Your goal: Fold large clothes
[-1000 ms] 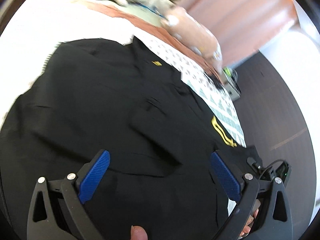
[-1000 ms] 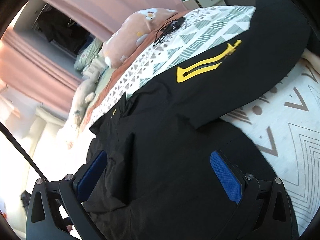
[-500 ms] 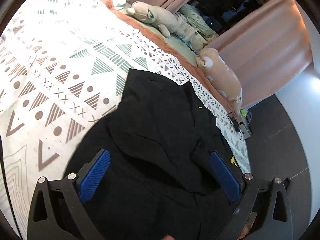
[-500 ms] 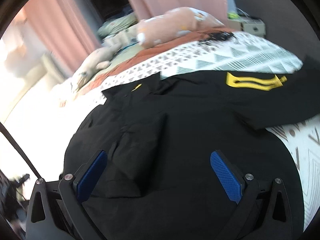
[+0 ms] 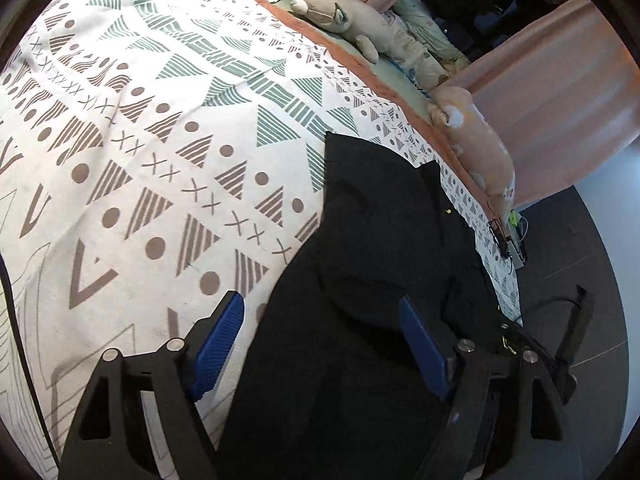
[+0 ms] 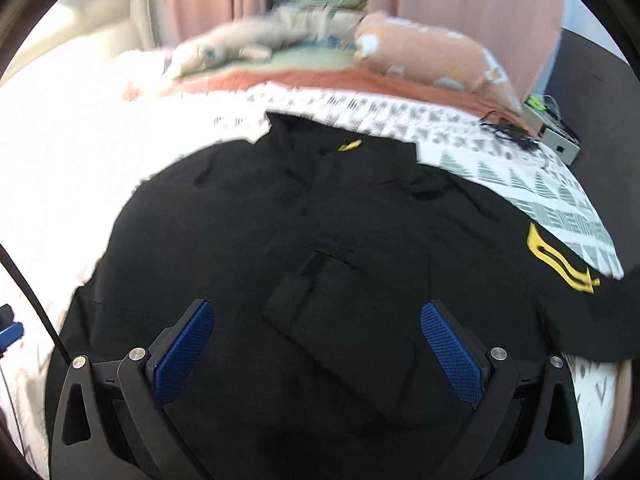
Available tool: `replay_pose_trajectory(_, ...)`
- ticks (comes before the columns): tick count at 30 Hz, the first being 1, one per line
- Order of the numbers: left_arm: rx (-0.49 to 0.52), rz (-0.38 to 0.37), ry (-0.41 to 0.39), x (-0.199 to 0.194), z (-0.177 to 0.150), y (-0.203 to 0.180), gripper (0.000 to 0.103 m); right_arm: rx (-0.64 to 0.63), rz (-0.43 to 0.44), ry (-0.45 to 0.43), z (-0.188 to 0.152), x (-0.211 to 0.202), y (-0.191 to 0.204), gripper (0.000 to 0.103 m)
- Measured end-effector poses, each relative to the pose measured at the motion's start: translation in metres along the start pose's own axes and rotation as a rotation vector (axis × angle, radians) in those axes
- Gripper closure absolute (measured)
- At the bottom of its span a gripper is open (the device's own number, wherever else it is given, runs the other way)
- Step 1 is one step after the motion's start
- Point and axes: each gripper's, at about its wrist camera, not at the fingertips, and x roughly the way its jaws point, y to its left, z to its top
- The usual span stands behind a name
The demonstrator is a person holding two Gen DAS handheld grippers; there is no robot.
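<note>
A large black garment (image 5: 380, 240) lies spread on a patterned bedspread (image 5: 160, 140). My left gripper (image 5: 320, 344) hovers over the garment's left edge. Its jaws are closing, with the black cloth's edge below and between them, and the pads do not press on it. In the right wrist view the same black garment (image 6: 320, 200) fills the middle, showing a chest pocket (image 6: 340, 320) and a yellow emblem (image 6: 556, 260) on the sleeve at the right. My right gripper (image 6: 316, 344) stands open wide above the pocket area, holding nothing.
Two plush toys (image 5: 360, 28) (image 5: 480, 152) lie along the bed's far side, before pink curtains (image 5: 560, 80). A cable and a small box (image 5: 508, 240) sit at the bed's right corner, by dark floor (image 5: 580, 240). The bedspread stretches wide to the left.
The left view swung from over the garment's middle to its left edge, and its jaws narrowed. The right gripper rolled and shifted, so the garment now lies level in its view.
</note>
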Motion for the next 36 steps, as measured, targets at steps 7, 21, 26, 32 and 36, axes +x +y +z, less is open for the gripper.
replay_pose_trajectory(7,-0.022,-0.018,-0.018,-0.012,0.006,0.007,0.023,-0.135,-0.141,0.151,0.016,0.065,0.045,0.0)
replay_pose_trajectory(21,0.028,-0.029,-0.009,-0.014,0.003,-0.01,0.023,-0.3,-0.351,0.186,0.013,0.068,-0.002,0.0)
replay_pose_trajectory(26,0.051,0.005,-0.001,-0.009,0.001,-0.012,0.023,-0.165,-0.431,0.133,0.002,0.037,-0.054,0.0)
replay_pose_trajectory(32,0.169,0.108,0.008,0.003,-0.005,-0.025,0.023,0.165,-0.281,0.029,-0.034,0.004,-0.109,0.0)
replay_pose_trajectory(36,0.251,0.212,0.032,0.02,-0.01,-0.034,0.023,0.298,-0.132,0.018,-0.056,0.011,-0.119,0.0)
